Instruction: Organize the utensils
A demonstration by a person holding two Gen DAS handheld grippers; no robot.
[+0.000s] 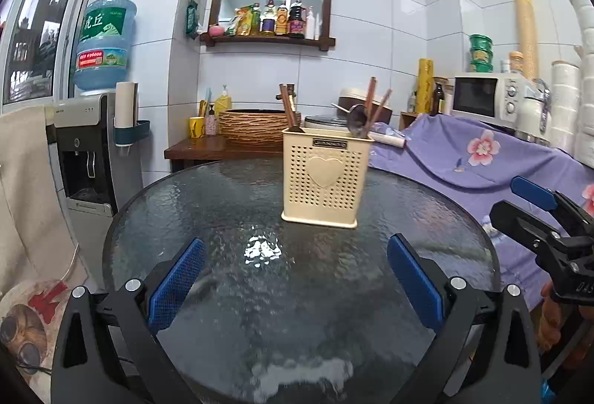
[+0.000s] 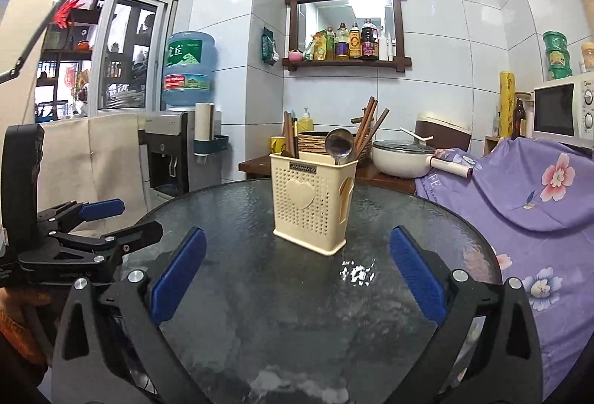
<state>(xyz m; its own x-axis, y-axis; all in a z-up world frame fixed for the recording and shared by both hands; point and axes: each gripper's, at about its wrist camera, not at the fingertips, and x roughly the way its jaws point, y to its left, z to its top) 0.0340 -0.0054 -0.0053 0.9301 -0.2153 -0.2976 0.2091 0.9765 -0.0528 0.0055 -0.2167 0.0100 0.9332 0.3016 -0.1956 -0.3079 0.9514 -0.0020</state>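
Textured glass table (image 2: pixel 260 292) carries one cream utensil holder (image 2: pixel 312 203) near its far centre. Left gripper (image 1: pixel 295 285) and right gripper (image 2: pixel 297 278) hover with fingers spread, grasping nothing. Judged complete or nearly so; withdraw without nudging the holder. Contents: one metal spoon (image 2: pixel 338 144), several brown chopsticks (image 2: pixel 367 124); exact count unclear.

Ahead of both grippers stands a cream holder (image 1: pixel 326 177) patterned with rows of small holes and a raised heart. The glass tabletop (image 1: pixel 230 203) is dark and rippled. Right of it, a lilac cloth (image 2: pixel 519 189) carries pink and blue flowers. Gripper pads (image 1: pixel 177 283) are blue.
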